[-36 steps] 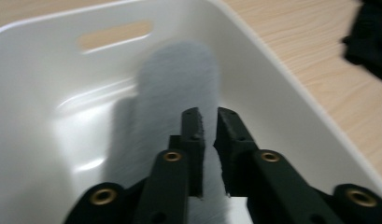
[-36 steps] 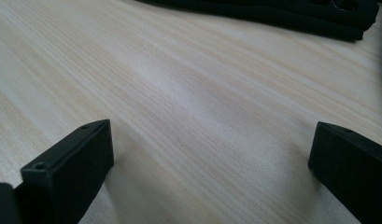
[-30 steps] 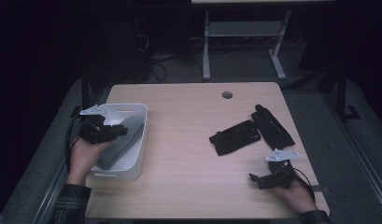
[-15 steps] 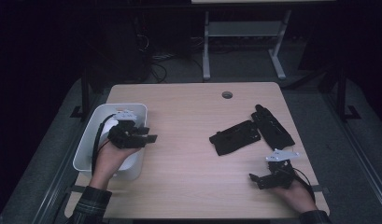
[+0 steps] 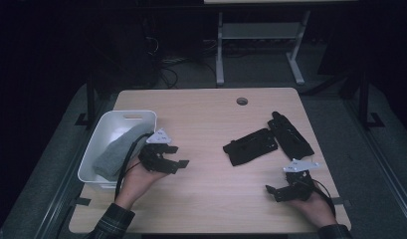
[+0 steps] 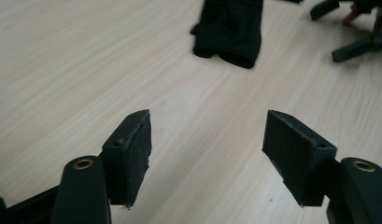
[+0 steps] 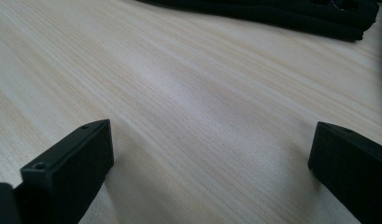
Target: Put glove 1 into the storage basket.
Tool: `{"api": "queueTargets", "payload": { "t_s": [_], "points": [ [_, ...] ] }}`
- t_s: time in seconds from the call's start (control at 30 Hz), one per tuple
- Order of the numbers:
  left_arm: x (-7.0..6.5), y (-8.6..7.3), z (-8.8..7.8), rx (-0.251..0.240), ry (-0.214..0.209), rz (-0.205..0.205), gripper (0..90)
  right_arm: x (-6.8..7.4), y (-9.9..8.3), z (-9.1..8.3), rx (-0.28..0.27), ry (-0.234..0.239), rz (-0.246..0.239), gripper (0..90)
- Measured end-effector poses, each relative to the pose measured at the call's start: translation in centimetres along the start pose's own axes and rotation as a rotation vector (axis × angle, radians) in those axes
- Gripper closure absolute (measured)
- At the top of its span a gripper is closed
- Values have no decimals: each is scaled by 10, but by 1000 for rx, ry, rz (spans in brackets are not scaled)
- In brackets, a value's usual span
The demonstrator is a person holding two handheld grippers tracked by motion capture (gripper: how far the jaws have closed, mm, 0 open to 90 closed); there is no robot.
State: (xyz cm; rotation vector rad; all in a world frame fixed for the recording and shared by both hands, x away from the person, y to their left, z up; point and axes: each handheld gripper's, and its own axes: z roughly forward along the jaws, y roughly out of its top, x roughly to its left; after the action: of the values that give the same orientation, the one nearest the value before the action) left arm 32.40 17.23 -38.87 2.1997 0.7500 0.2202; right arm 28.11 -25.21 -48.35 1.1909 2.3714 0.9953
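Observation:
Two flat black cloth pieces lie on the wooden table (image 5: 206,114), one (image 5: 251,146) right of the middle and the other (image 5: 290,134) beside it. A grey cloth (image 5: 116,149) lies inside the white bin (image 5: 134,115) at the left. My left gripper (image 5: 178,155) hovers just right of the bin and points toward the black pieces. Its jaws have just been opening and hold nothing (image 6: 207,126). The nearer black piece (image 6: 228,28) lies ahead of it. My right gripper (image 5: 271,191) rests low near the front right, open and empty (image 7: 212,135), with black cloth (image 7: 272,11) beyond it.
A round cable hole (image 5: 242,101) sits near the table's far edge. A white desk frame (image 5: 221,55) and cables stand on the dark floor behind. The other gripper (image 6: 352,28) shows at the top right of the left gripper view.
My left gripper has moved right from over the bin to above the bare table, and its jaws stand wider. The right hand has stayed put.

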Motion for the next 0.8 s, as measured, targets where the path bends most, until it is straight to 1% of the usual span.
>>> {"api": "queueTargets", "payload": {
  "t_s": [0.03,0.07,0.1,0.13,0.2,0.23,0.27,0.3,0.33,0.37,0.43,0.53,0.57,0.6,0.67,0.77,0.8],
  "points": [
    [0,0,0,0,0,0,298,0,0,0,0,0,1,0],
    [-3,0,3,12,-6,8,287,0,0,0,1,-1,-2,0],
    [-10,-1,9,17,-13,21,280,0,0,0,0,0,1,0],
    [-13,-2,12,18,-17,27,271,0,0,0,1,-1,-3,0],
    [-18,-5,19,28,-27,37,260,0,0,0,1,-1,-3,0],
    [-18,-5,19,28,-27,37,257,0,0,0,1,-1,-2,0],
    [-20,-7,23,36,-30,46,257,0,0,0,1,-1,-2,0],
    [-24,-10,31,55,-32,68,250,0,0,0,1,-1,-2,0],
    [-27,-12,35,65,-29,82,244,0,0,0,1,-1,-1,0],
    [-28,-14,39,84,-26,95,232,0,0,0,1,-1,-1,0],
    [-32,-19,45,93,-42,94,219,0,0,0,1,-1,-1,0],
    [-34,-28,56,120,-31,92,183,0,0,0,1,-1,-2,0],
    [-34,-28,56,120,-31,92,171,0,0,0,1,-1,-1,0],
    [-36,-34,62,151,-31,100,171,0,0,0,1,0,-2,0],
    [-36,-39,67,174,-20,106,161,0,0,0,1,0,-3,0],
    [-37,-42,69,181,-11,114,158,0,0,0,0,1,-1,0],
    [-37,-43,71,176,-2,129,146,0,0,0,4,2,-5,0]
  ]
}}
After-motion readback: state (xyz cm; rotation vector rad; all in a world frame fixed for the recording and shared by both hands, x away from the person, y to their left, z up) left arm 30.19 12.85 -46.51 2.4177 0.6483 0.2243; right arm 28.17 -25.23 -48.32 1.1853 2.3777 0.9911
